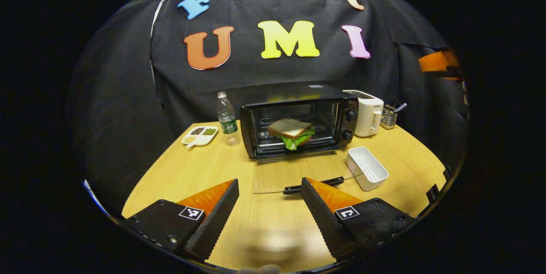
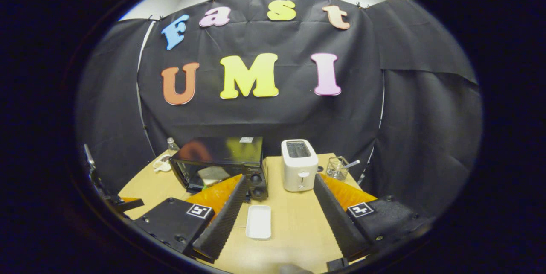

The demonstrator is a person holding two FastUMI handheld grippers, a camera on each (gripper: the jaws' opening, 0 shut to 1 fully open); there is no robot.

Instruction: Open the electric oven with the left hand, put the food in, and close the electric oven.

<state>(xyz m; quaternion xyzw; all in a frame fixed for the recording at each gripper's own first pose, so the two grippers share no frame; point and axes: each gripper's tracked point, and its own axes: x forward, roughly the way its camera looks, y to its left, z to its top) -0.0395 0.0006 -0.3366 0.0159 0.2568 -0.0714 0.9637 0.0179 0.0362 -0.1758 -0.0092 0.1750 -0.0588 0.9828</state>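
The electric oven [image 1: 298, 120] is seen on the wooden table [image 1: 179, 171] with its glass door [image 1: 298, 173] folded flat, and the sandwich [image 1: 291, 133] lies on the rack inside. The left gripper [image 1: 269, 188] is held spread and empty just short of the door handle [image 1: 313, 184]. In the right gripper view, the right gripper [image 2: 279, 188] is likewise parted, empty, above a white tray [image 2: 258, 221]; there the oven's interior is partly masked by one finger [image 2: 222, 218].

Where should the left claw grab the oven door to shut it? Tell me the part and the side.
Grip the black handle bar along the front edge of the door, which lies flat and open on the table. Come from the front, where the open left claw already faces it, fingers above and below the bar, then swing up toward the oven.
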